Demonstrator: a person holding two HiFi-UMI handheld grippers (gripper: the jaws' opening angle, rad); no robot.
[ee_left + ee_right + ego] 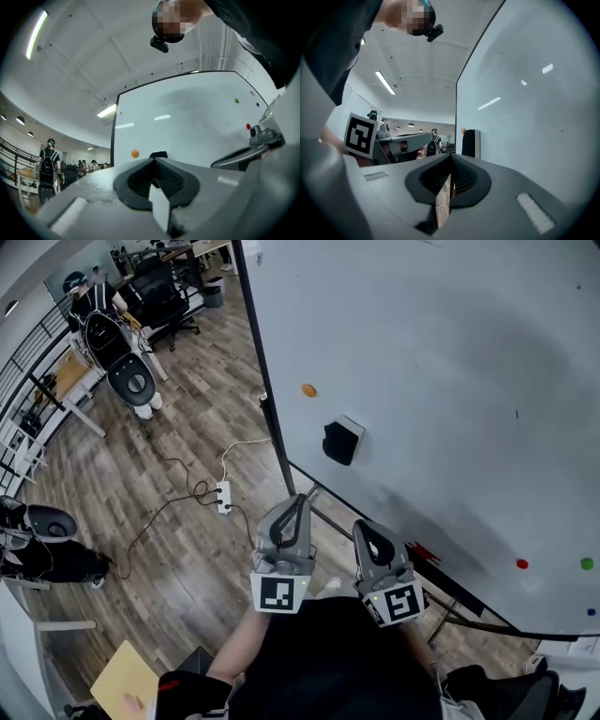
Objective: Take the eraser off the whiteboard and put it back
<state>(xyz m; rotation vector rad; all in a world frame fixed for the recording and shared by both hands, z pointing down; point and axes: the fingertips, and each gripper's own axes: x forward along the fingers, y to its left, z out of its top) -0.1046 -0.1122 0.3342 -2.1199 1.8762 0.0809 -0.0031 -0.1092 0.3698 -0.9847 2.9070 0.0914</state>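
The eraser (341, 441) is stuck on the whiteboard (450, 352), near an orange magnet (308, 390) and well apart from both tools. The left tool (301, 500) and the right tool (362, 527) are each closed with nothing between the jaws (2 empty tools, both aimed toward the board). The main risk, as I judge it, is a tool arriving with its jaws together: it would shove the eraser instead of grasping it, sliding it along the board or knocking it to the floor (216, 381). A shallow pinch could also let it slip during the pull-off.
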